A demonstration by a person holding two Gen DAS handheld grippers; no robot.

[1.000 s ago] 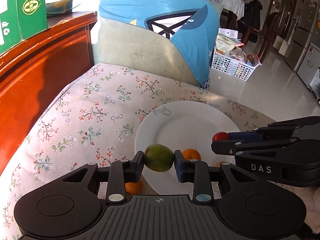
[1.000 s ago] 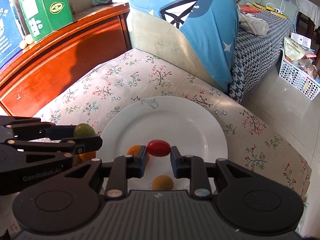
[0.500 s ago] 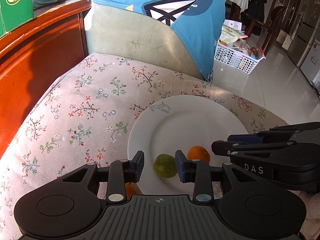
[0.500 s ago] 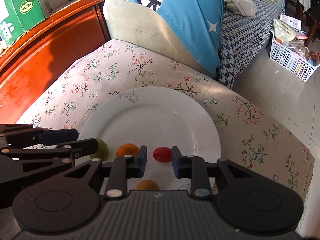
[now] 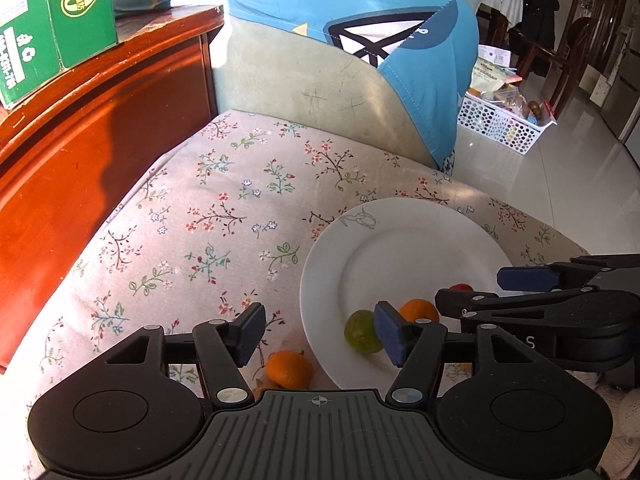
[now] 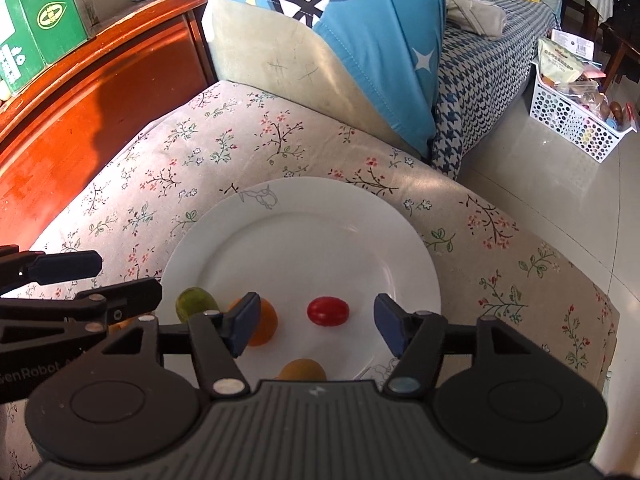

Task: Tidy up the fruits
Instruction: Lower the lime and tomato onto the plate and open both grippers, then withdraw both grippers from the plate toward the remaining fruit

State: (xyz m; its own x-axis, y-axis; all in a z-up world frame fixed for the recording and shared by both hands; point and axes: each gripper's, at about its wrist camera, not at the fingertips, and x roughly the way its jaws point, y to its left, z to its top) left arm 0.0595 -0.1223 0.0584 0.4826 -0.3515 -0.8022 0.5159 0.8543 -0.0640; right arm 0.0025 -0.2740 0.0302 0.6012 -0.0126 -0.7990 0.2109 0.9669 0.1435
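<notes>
Both grippers' jaws are opening over the white plate (image 6: 400,248): left gripper (image 5: 320,336) beside the green fruit (image 5: 362,332), right gripper (image 6: 314,326) around the red tomato (image 6: 327,311), pads clear.

A white plate (image 6: 304,240) with a faint grey line drawing at its rim sits on a beige cloth (image 6: 224,148) printed with small red, blue and white flowers on dark twigs. On the plate lie a red tomato (image 6: 328,311), a green fruit (image 6: 194,302) and an orange fruit (image 6: 264,322). Behind are a reddish-brown wooden cabinet (image 5: 80,152), a green box (image 5: 52,24) and a bright blue cover (image 5: 400,36).
</notes>
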